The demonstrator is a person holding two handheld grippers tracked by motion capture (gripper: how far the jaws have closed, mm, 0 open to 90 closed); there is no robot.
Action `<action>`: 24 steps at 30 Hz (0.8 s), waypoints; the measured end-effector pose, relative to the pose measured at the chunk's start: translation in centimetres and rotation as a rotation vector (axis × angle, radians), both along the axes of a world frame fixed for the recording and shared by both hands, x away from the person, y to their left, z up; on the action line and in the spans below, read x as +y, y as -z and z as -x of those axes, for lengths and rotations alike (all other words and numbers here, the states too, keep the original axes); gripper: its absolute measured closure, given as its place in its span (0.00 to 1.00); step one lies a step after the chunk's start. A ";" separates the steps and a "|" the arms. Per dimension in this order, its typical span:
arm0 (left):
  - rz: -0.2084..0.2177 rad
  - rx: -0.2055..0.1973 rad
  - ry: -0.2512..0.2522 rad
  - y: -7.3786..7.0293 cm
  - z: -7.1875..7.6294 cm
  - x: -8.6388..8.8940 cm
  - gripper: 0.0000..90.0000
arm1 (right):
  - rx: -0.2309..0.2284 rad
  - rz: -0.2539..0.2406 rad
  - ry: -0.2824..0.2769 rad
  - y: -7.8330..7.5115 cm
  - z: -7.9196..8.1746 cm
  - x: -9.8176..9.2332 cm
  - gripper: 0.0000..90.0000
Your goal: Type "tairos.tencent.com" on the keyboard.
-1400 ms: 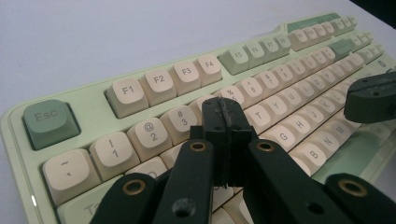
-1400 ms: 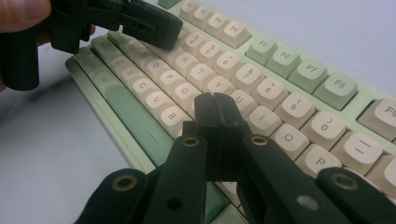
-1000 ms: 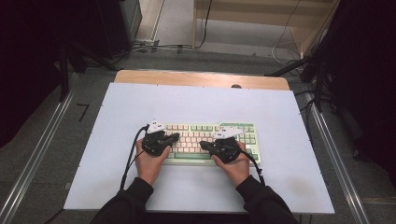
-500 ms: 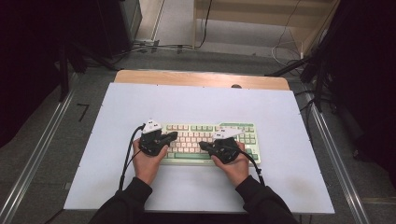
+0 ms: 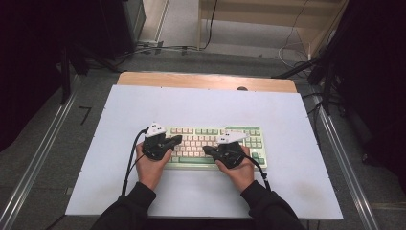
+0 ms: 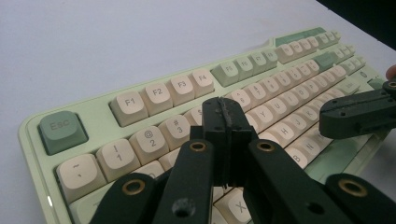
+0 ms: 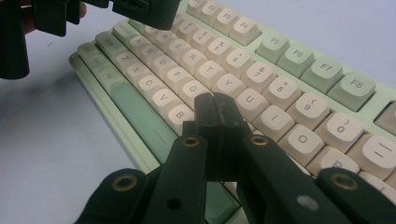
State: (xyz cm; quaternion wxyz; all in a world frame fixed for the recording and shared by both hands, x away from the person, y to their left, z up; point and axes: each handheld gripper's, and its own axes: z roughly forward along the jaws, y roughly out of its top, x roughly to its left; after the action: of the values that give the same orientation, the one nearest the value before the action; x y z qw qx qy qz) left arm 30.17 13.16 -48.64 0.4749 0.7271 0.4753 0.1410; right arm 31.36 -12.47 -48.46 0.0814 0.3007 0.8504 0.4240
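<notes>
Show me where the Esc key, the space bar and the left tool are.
Esc key (image 6: 62, 129), left gripper view, on its green cap.
Space bar (image 7: 140, 114), right gripper view, on its long green top.
Left tool (image 6: 225, 115), left gripper view, where its shut tips meet.

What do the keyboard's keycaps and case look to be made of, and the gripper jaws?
Keyboard: keycaps and pale green case look like moulded plastic, matte with a soft sheen, printed legends. Left gripper and right gripper, both shut: black, matte, layered-looking plastic, perhaps printed, with brass-coloured metal rings at the pivots.
</notes>
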 end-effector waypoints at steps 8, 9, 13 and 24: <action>-0.001 0.000 0.002 0.0 0.0 -0.1 1.00 | 0.003 0.011 -0.016 0.2 0.1 0.5 0.98; -0.001 0.000 0.002 0.0 0.0 -0.1 1.00 | 0.001 0.012 -0.017 0.3 0.1 0.6 0.98; -0.001 0.001 0.002 0.0 0.0 -0.1 1.00 | 0.001 0.016 -0.019 0.4 0.1 0.7 0.98; 0.002 0.002 0.006 0.1 0.0 -0.2 1.00 | 0.007 0.039 -0.018 0.9 -0.1 1.0 0.98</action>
State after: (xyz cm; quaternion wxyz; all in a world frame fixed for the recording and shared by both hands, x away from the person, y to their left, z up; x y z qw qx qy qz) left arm 30.19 13.00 -48.71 0.4755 0.7283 0.4737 0.1382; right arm 31.46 -11.43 -49.38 0.0803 0.2928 0.8615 0.4069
